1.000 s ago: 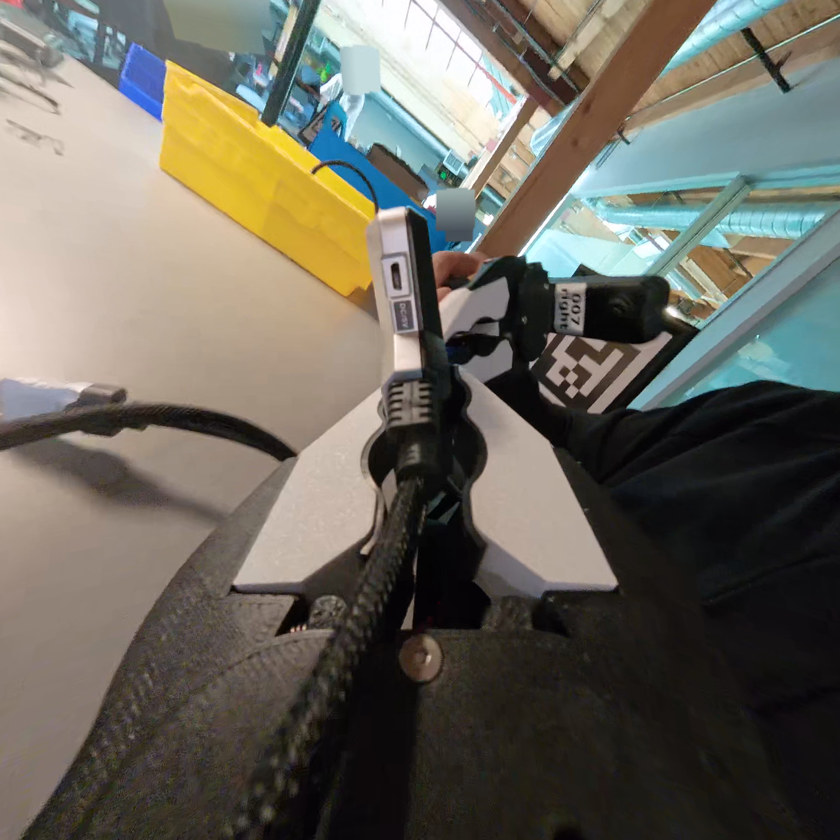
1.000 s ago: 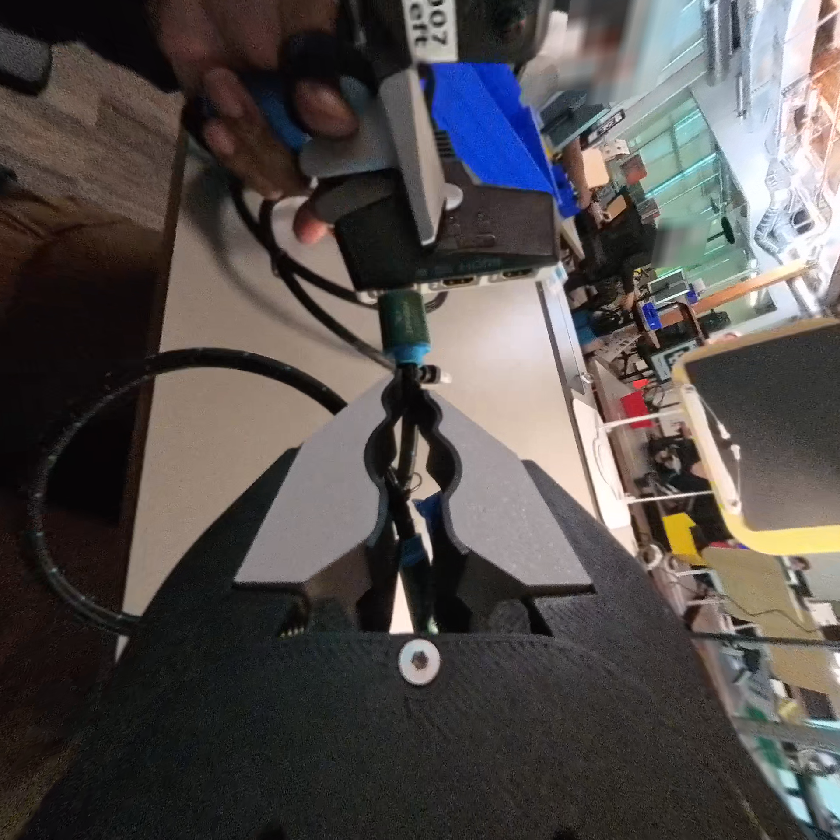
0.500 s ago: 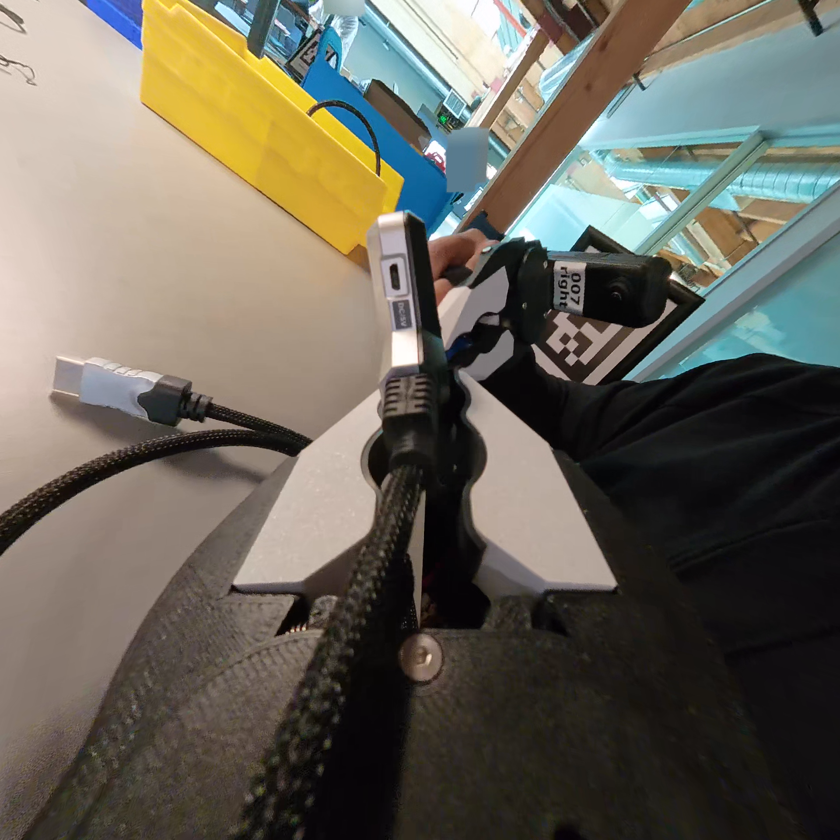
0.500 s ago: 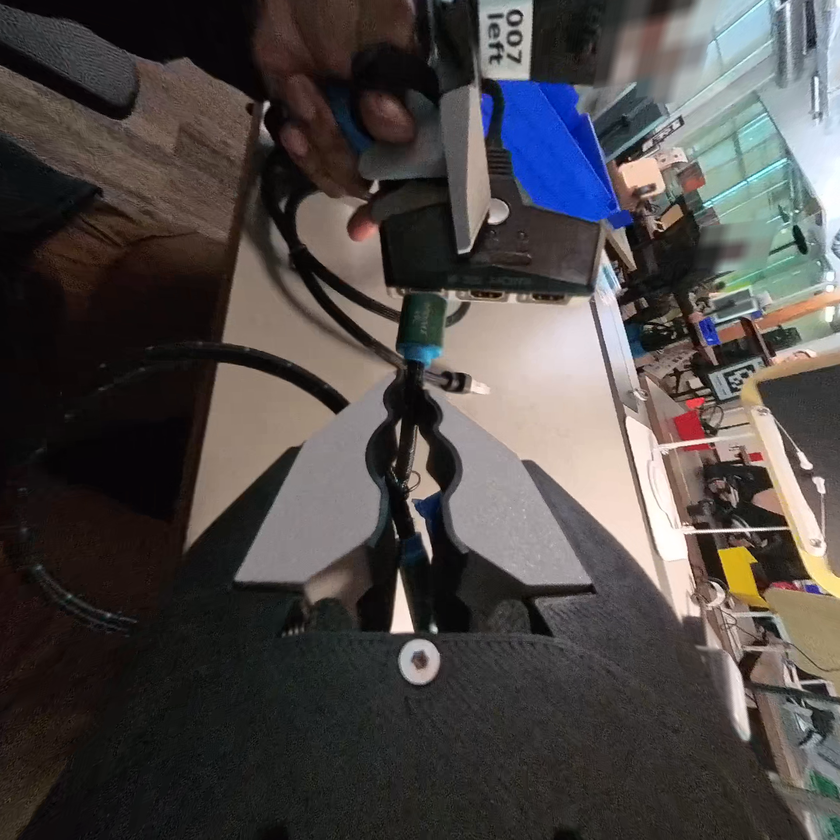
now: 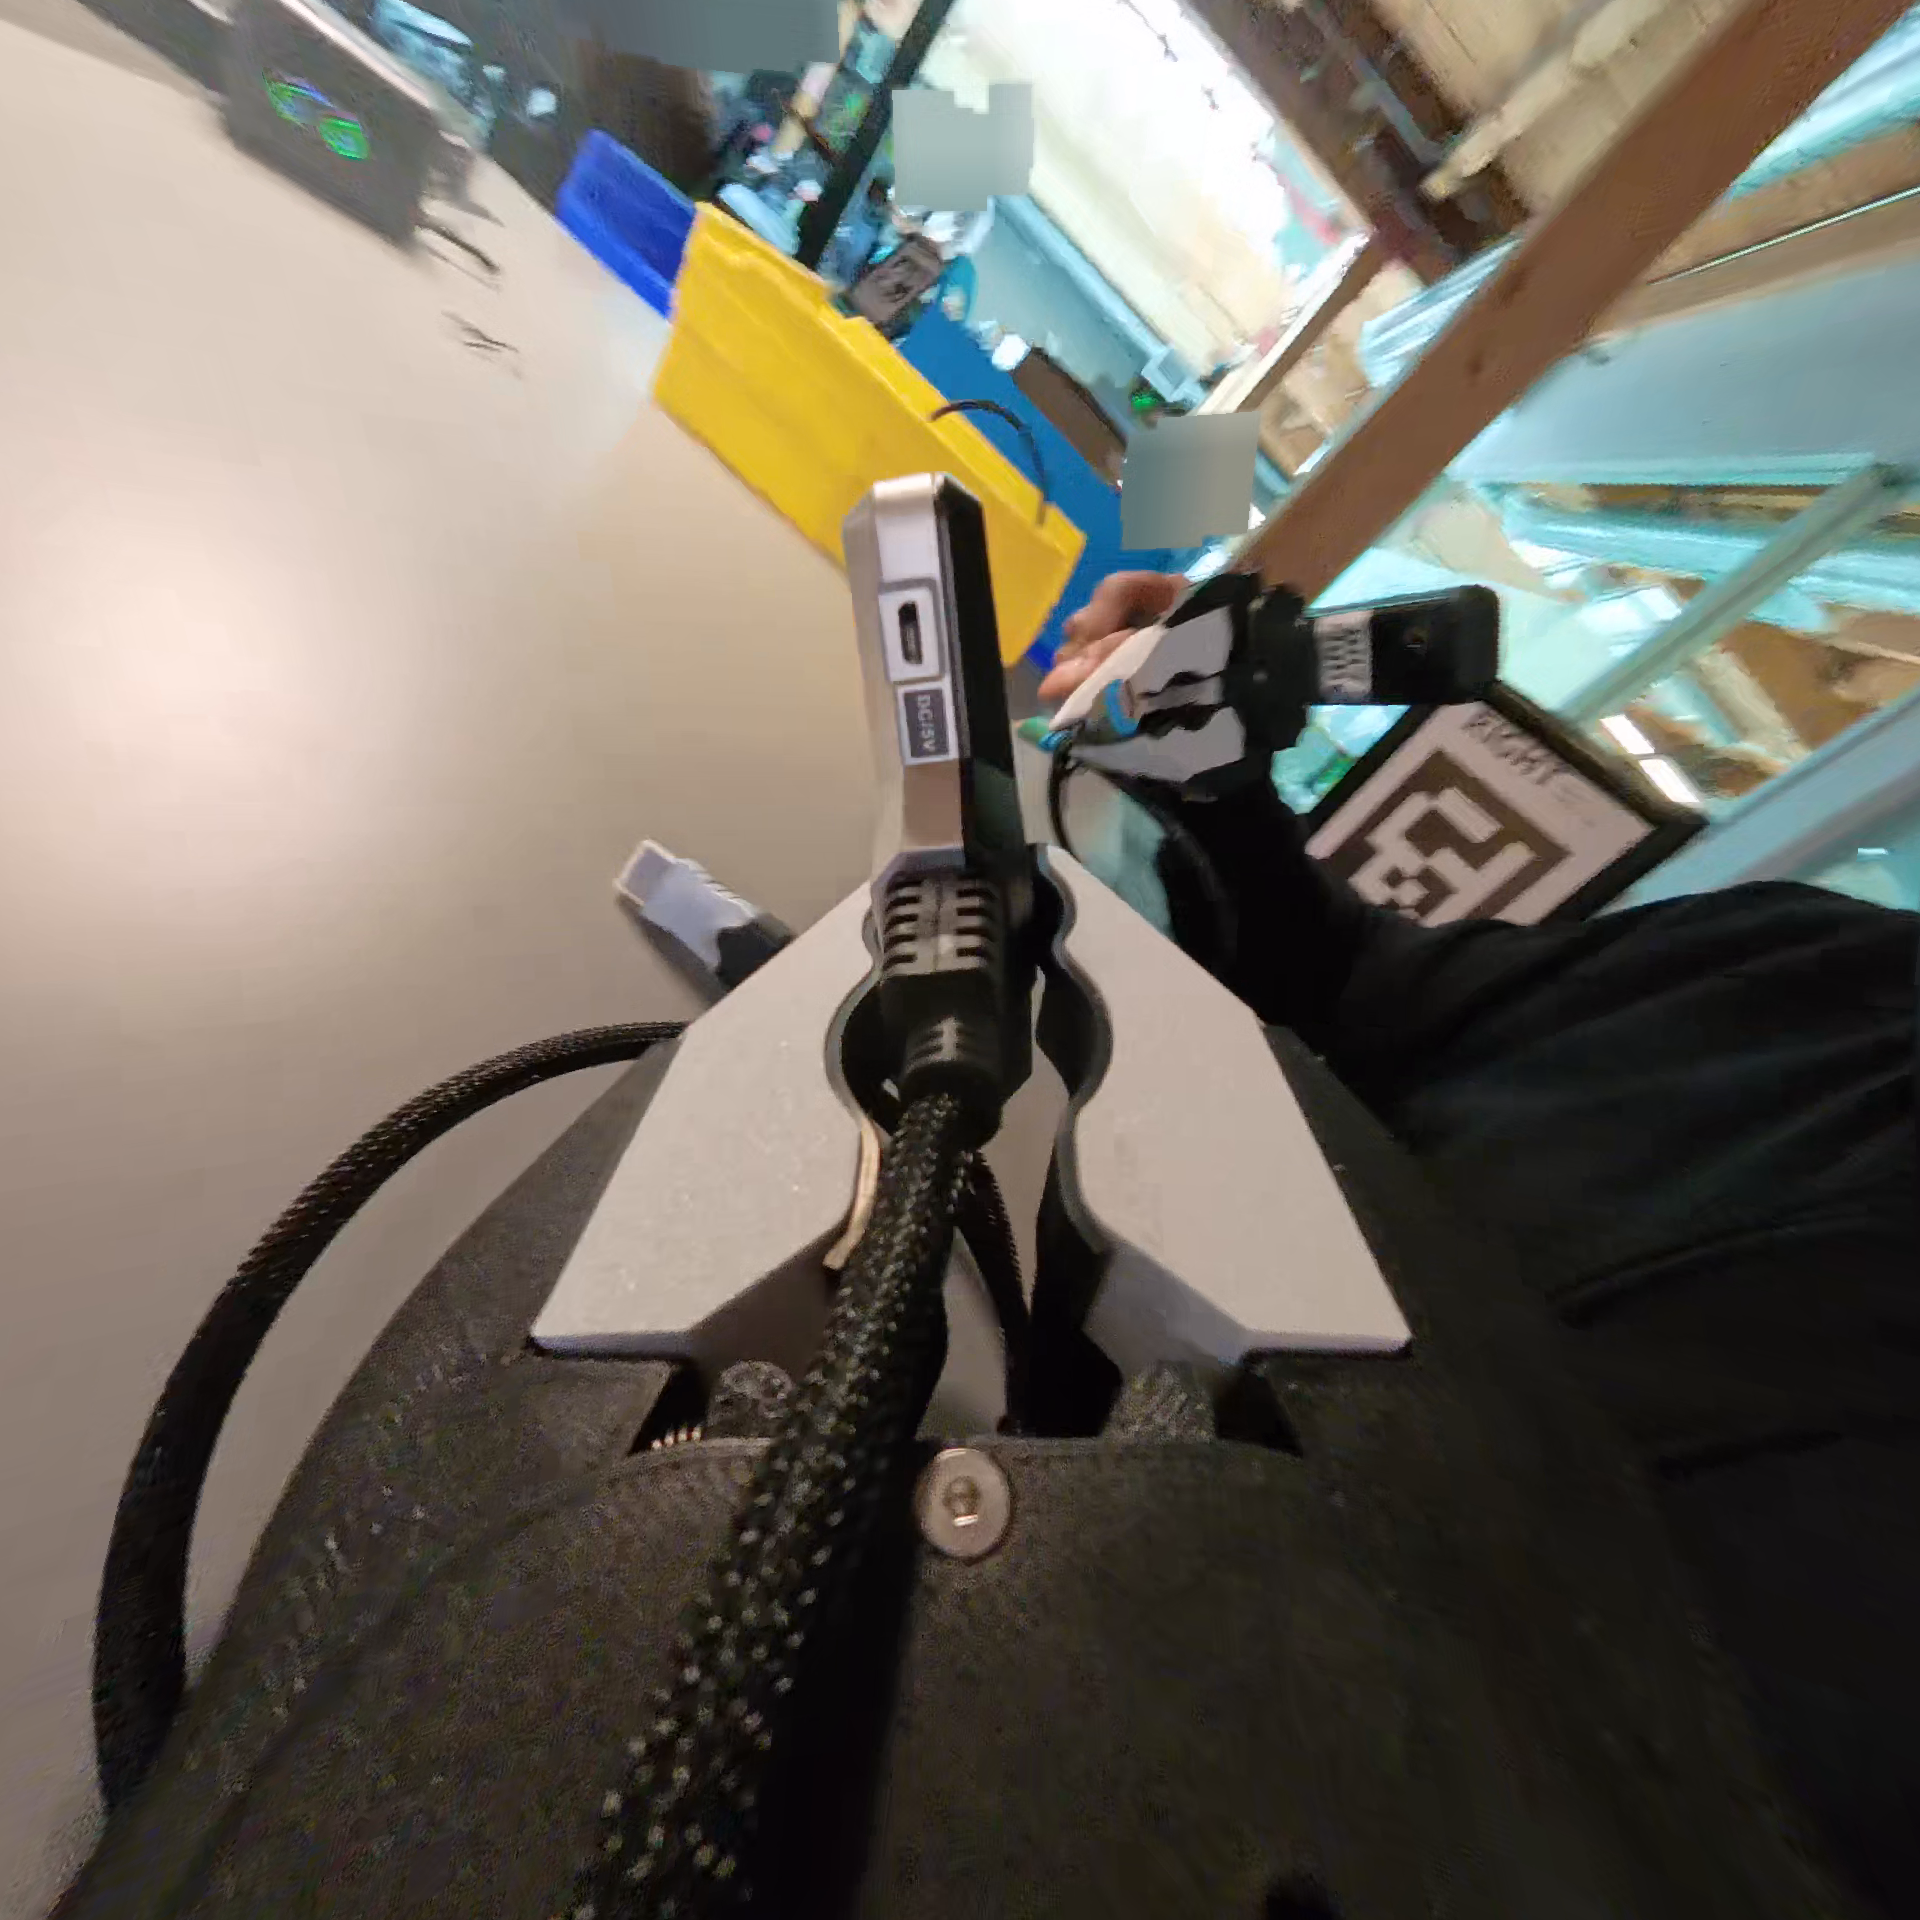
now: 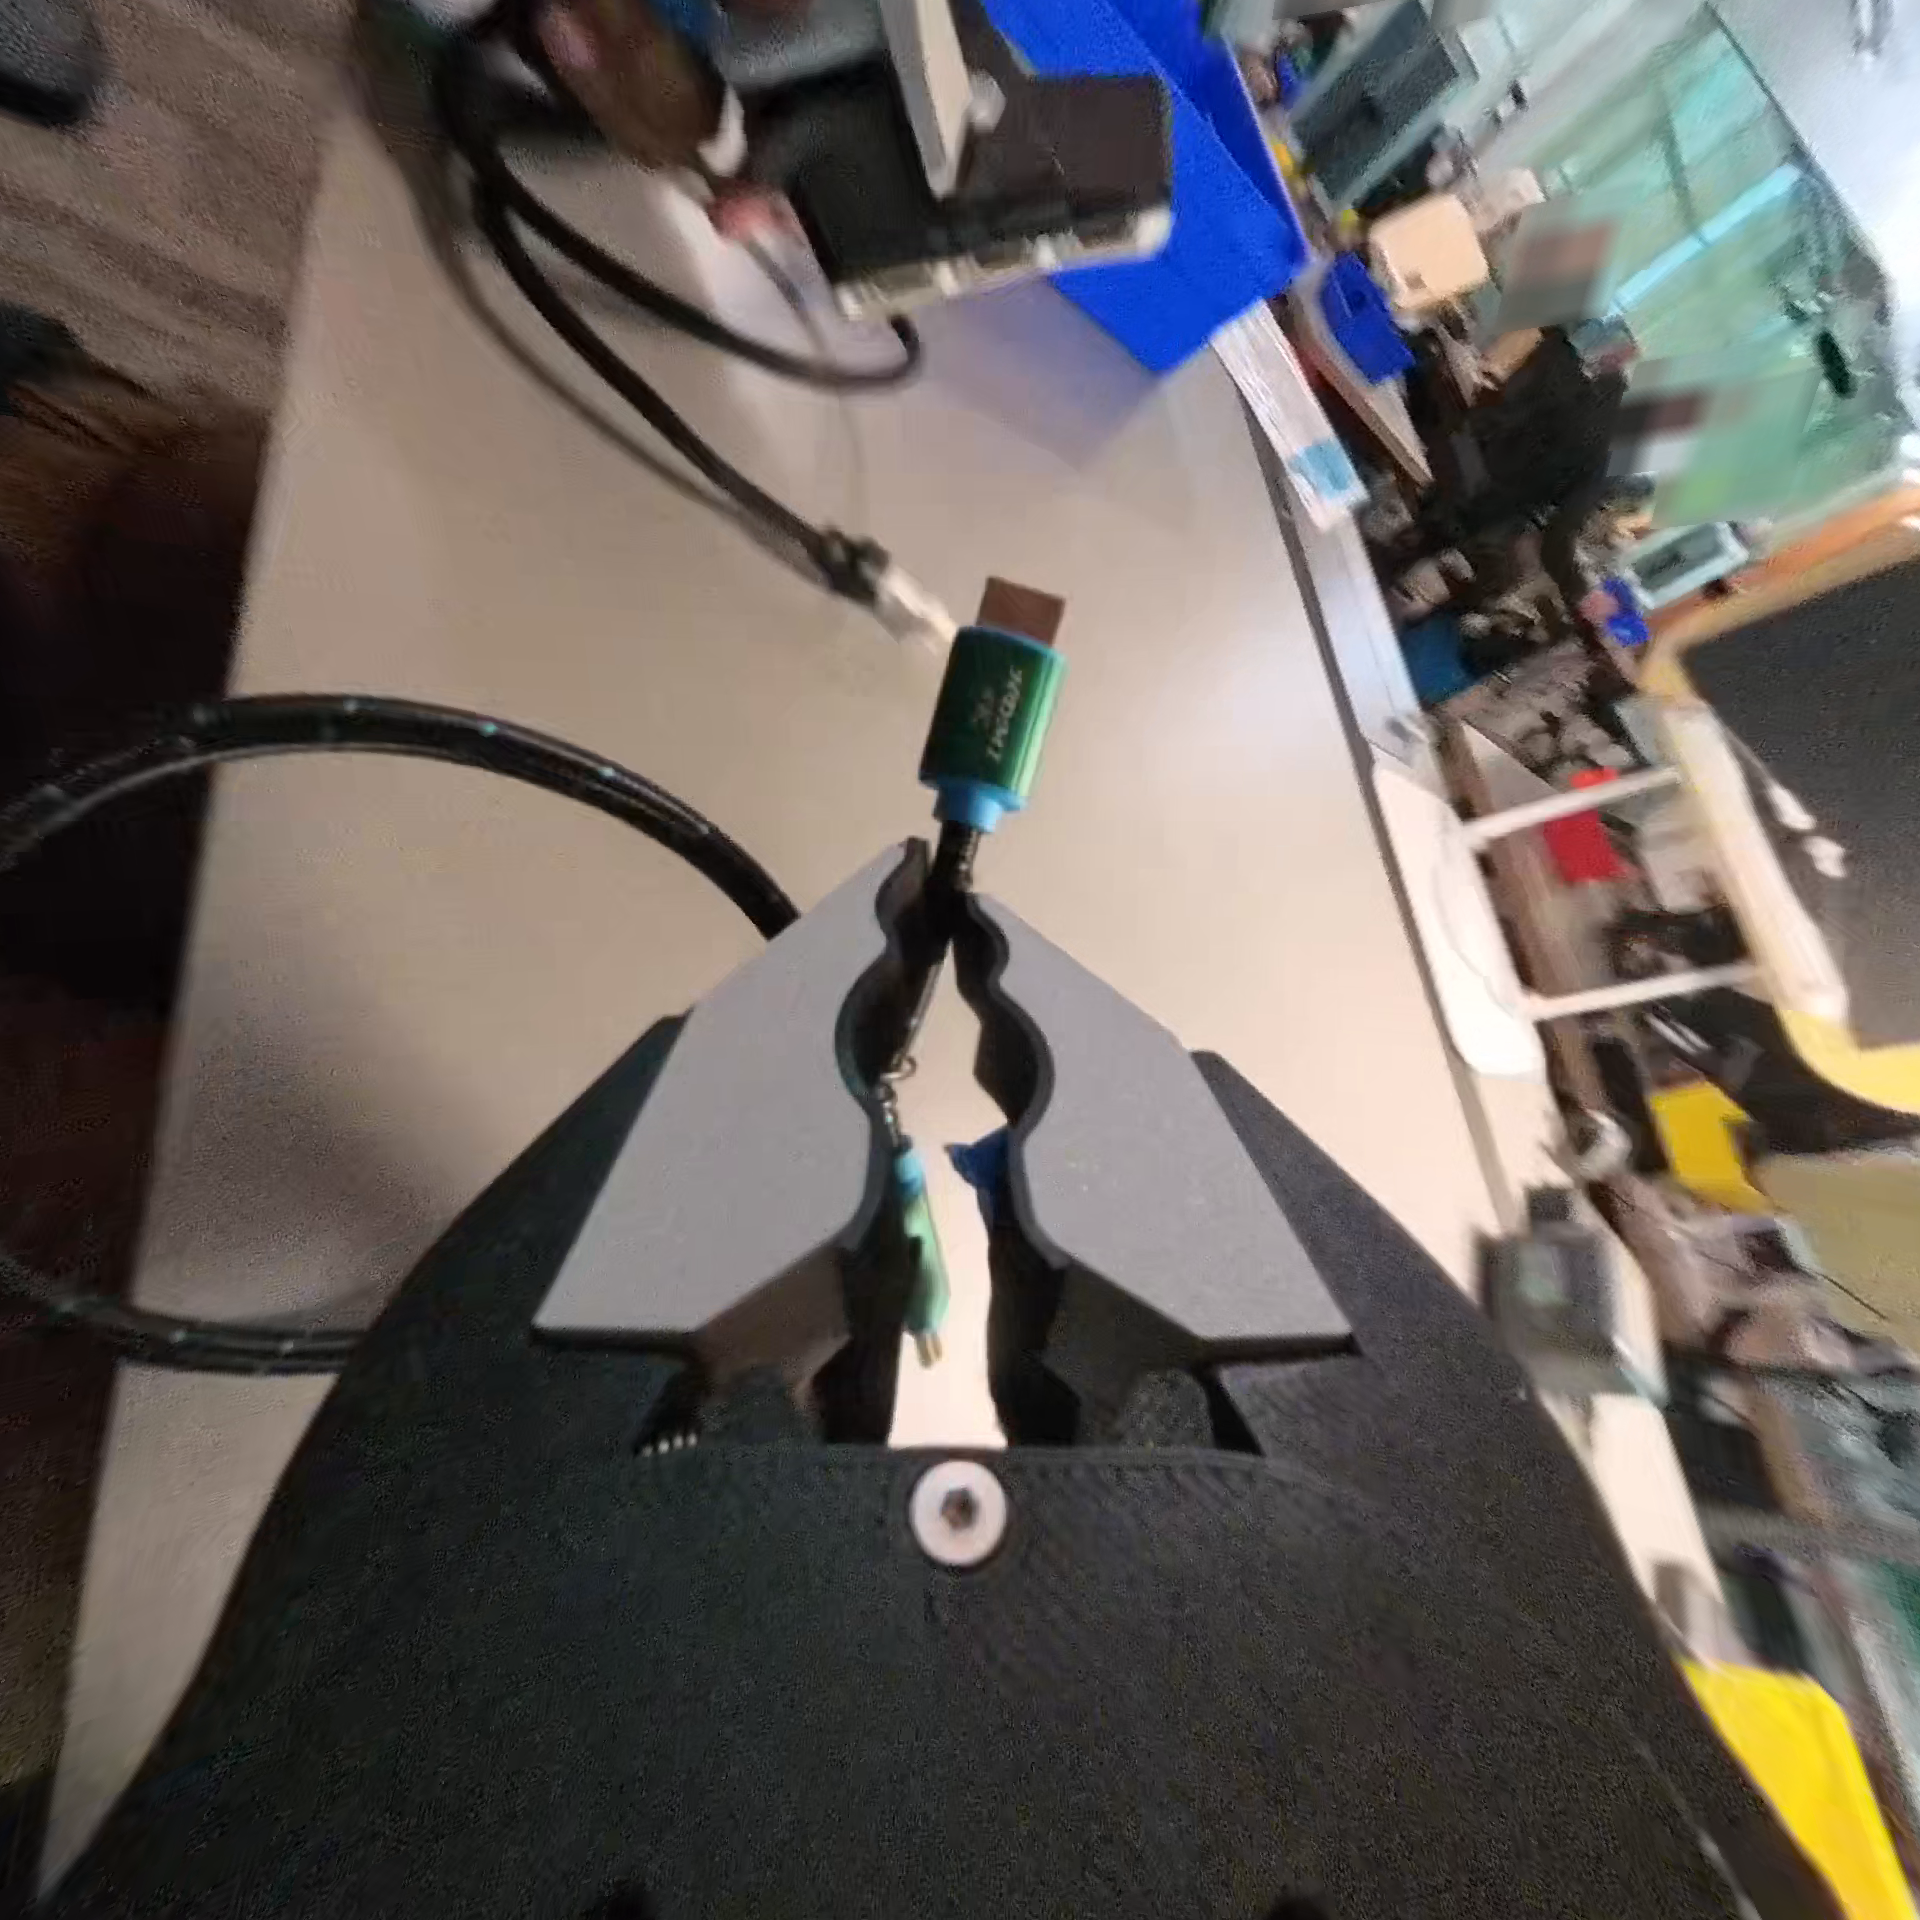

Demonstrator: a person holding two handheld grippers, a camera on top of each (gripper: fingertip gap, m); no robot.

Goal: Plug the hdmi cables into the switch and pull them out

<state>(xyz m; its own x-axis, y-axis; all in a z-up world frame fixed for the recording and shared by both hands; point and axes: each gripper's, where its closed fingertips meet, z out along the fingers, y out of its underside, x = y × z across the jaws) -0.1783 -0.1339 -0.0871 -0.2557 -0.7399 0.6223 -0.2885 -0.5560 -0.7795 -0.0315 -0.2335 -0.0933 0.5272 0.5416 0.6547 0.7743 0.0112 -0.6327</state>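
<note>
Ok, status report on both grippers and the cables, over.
Left hand-held gripper shut on switch. Right hand-held gripper shut on green cable, plug out of switch. Silver-plug cable loose on table, nothing blocking.

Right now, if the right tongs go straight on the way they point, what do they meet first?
Probably the bare table, beyond the green plug the right tongs hold. The switch sits farther off and depth is unclear.

Open bench (image 6: 582,540) lies ahead of the green HDMI plug (image 6: 992,717), crossed only by a silver-tipped cable (image 6: 727,468), while yellow (image 5: 831,416) and blue bins (image 6: 1174,208) wall the far edge.
</note>
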